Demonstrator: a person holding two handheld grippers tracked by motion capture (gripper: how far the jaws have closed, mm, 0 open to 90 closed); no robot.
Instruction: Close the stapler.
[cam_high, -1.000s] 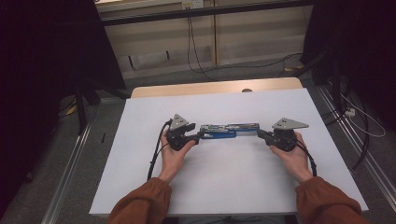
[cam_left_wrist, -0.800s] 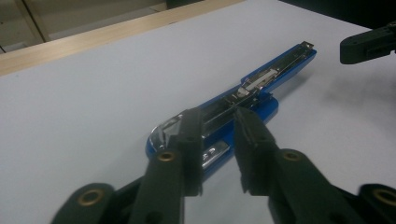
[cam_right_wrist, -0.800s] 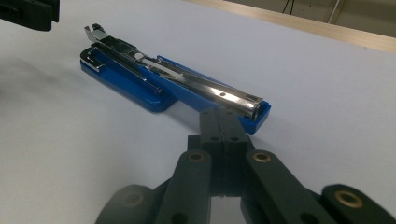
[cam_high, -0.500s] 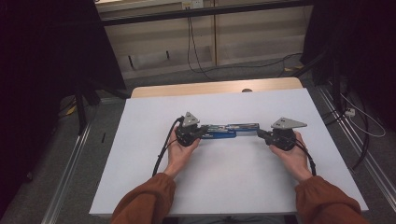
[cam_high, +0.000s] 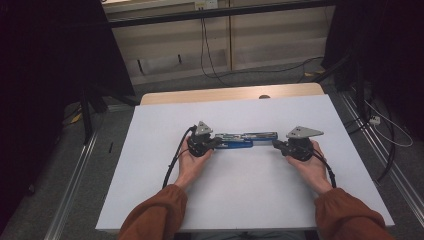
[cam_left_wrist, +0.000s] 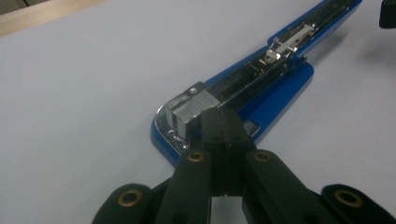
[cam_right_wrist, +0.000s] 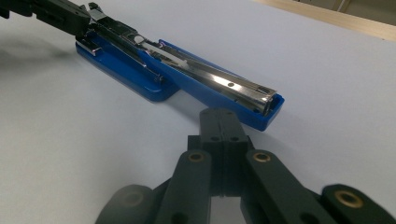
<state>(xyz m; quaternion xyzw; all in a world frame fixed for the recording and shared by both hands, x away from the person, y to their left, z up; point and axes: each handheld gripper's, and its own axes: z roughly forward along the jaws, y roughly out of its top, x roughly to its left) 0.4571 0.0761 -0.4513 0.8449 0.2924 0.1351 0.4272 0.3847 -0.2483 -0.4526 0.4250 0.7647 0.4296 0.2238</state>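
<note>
Opened blue plastic stapler with chrome magazine (cam_left_wrist: 243, 88) is laid flat on the white table (cam_high: 165, 125). No legible writing is seen. Left gripper (cam_left_wrist: 223, 122), jaws pressed together, is set on its staple end; right gripper (cam_right_wrist: 223, 122), likewise closed, sits just short of the far tip.

**Camera setup: one overhead, two on the grippers**

High view sits above the person's side, looks forward and down over the whole white table (cam_high: 150, 150), far off. Left gripper view rides low and close, facing along the opened blue stapler (cam_left_wrist: 261, 88) from its one end. Right gripper view does the same from the opposite end. All three share the stapler (cam_right_wrist: 187, 70) and the table around it.
</note>
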